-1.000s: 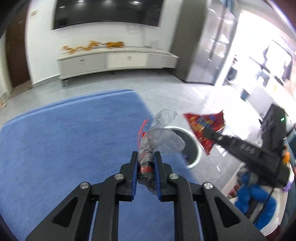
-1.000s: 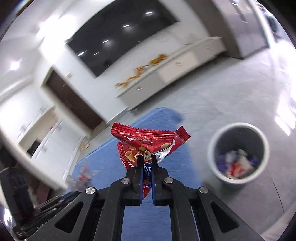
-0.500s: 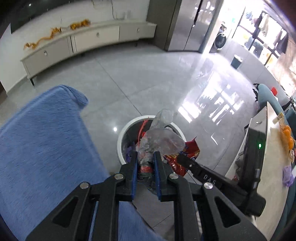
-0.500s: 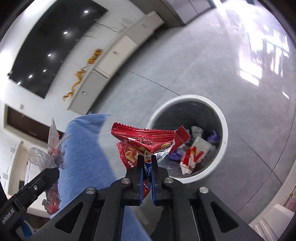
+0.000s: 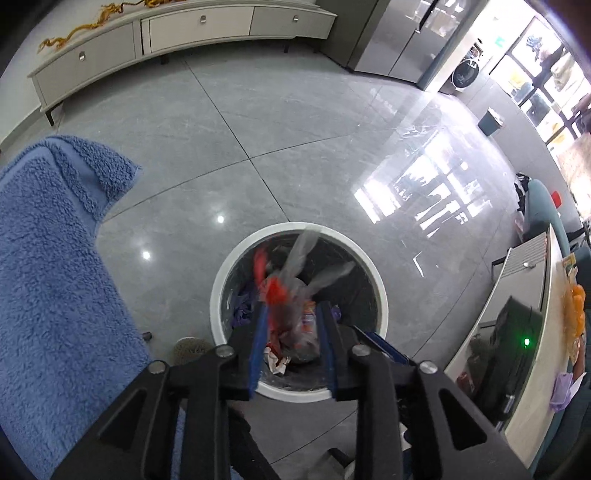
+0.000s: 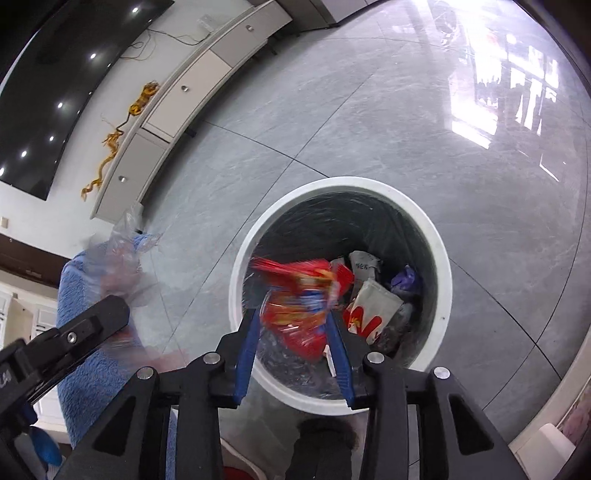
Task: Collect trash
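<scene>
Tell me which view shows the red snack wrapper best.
Right wrist: the red snack wrapper, motion-blurred, sits between the open right gripper above the trash bin. The left wrist view shows no clear sight of it.

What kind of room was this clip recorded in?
Most likely a home living room: a long low white media cabinet stands under a big wall-mounted dark TV screen, with glossy grey floor tiles, a blue plush cover and a white-rimmed trash bin.
</scene>
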`<control>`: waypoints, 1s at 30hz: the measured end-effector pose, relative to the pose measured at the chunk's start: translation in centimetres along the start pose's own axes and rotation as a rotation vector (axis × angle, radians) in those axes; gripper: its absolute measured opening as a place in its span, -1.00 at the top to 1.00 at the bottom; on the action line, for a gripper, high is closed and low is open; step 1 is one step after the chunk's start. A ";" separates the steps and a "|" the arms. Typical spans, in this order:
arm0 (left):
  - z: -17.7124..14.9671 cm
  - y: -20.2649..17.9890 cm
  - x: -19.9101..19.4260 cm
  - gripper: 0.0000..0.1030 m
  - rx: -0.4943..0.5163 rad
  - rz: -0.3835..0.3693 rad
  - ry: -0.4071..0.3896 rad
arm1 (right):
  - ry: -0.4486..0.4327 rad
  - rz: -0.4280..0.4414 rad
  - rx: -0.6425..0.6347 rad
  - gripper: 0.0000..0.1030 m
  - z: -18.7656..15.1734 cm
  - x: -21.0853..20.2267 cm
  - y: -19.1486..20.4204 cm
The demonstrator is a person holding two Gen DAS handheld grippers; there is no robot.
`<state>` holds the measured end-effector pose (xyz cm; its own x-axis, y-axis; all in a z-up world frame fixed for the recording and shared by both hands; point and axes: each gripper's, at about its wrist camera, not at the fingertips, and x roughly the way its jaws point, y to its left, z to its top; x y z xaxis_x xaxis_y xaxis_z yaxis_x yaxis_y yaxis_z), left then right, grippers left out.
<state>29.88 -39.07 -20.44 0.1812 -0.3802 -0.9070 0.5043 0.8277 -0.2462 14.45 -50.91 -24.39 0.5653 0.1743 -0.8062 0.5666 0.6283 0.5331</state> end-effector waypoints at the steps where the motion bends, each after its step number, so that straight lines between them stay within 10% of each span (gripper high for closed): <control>1: -0.2 0.4 -0.2 0.26 -0.013 -0.012 -0.002 | -0.002 -0.001 0.000 0.28 0.0 0.0 0.0; 16: -4.3 2.6 -10.3 0.18 -0.045 0.023 -0.199 | -0.155 0.033 -0.073 0.02 -2.3 -7.6 3.6; 30: -16.7 9.3 -23.7 0.13 -0.136 0.162 -0.360 | -0.250 0.137 -0.402 -0.21 -11.6 -16.3 13.0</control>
<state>16.14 -15.45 -6.94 0.5450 -0.3409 -0.7660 0.3336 0.9264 -0.1749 5.66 -36.83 -7.32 0.7729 0.1189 -0.6232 0.2291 0.8637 0.4489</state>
